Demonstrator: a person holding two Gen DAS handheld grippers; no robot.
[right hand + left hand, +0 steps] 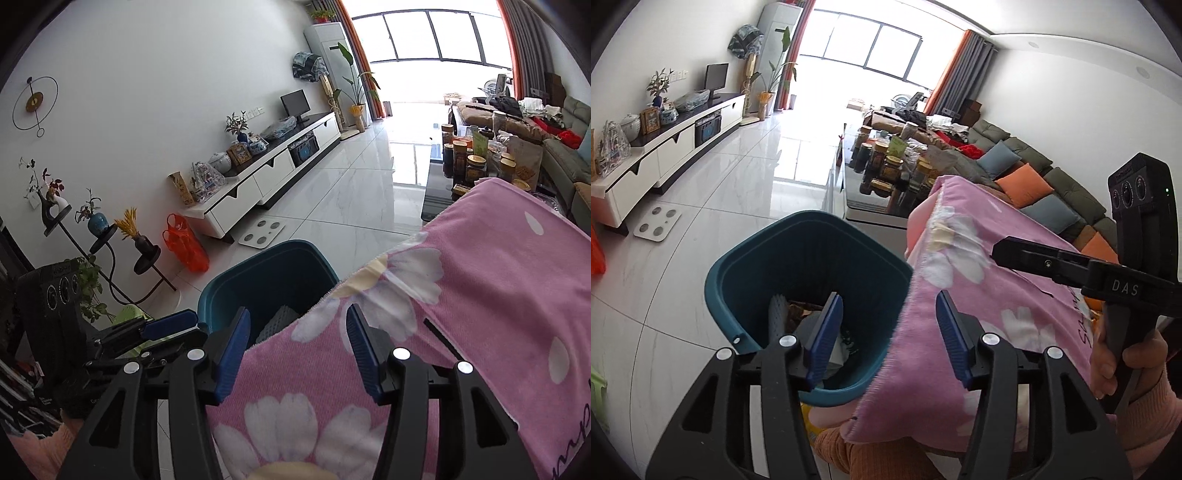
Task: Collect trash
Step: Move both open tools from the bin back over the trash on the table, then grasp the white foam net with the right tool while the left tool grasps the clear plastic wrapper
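Since both our tools are spread wide and hold nothing, we judge the left tool (890,332) nearer the ribbed teal plastic bin (738,266), which sits on the floor just left of the pink flowered cloth-covered table (498,277) under our right tool (297,349).

A teal bin (746,266) of smooth, matt plastic with ribbed inner walls. Pink flowered cloth (979,295), a soft, finely ribbed weave. Glossy pale marble-look floor (738,177) tiles. Blue ribbed pads (831,328) on matt black plastic hand-held grippers with shiny metal screws.
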